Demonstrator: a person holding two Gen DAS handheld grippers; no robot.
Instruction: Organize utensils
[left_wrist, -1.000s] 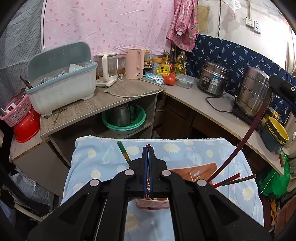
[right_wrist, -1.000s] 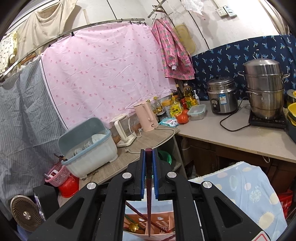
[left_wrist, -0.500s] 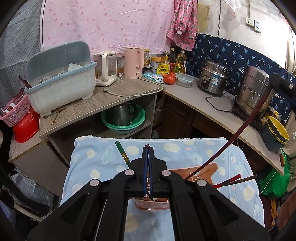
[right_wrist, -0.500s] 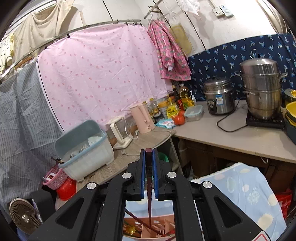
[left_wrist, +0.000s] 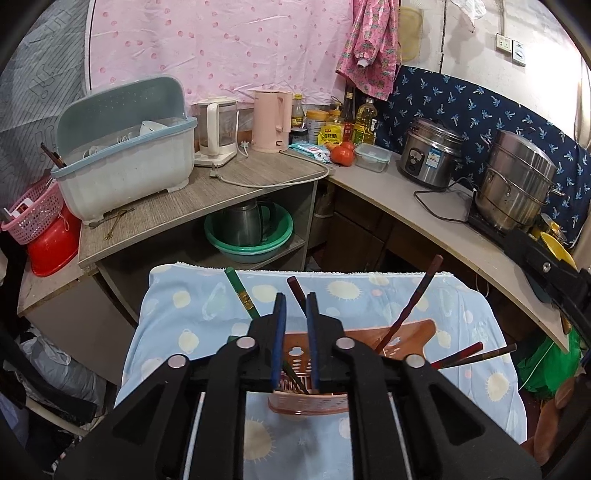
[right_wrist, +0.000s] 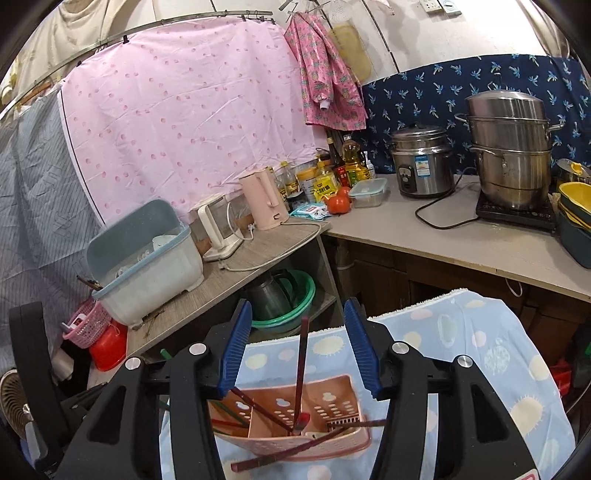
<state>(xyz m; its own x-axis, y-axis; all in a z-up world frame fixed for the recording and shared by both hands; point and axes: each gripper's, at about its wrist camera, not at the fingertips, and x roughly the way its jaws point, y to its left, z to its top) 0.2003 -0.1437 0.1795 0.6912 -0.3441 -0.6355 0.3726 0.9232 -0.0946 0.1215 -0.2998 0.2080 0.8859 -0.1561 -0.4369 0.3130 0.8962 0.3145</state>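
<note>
Scene: You stand over the pink utensil holder (right_wrist: 295, 424) on the blue sun-print cloth (right_wrist: 480, 354), a gripper in each hand.
Right gripper (right_wrist: 297, 345): Your jaws have just been opening and now stand spread wide; the dark red chopstick (right_wrist: 301, 373) rises between them, touched by neither pad, its lower end down in the holder.
Left gripper (left_wrist: 294, 332): Your jaws have just been opening to a narrow gap; a second dark red chopstick (left_wrist: 295, 288) stands in that gap, seemingly released.
Utensils: More chopsticks lean in the holder; a green one (left_wrist: 240, 291) slants out on the left gripper's side, two more (left_wrist: 476, 352) poke out the other way, and one (right_wrist: 295, 454) lies across the holder's near rim.
Handling: Chopsticks are light, stiff and probably slick, so they likely pivot or slide in a loose pinch. Take each near its upper third, pads square across the shaft.
Risk: The holder looks light; a stick dragged sideways may tip or shift it on the soft cloth.
</note>
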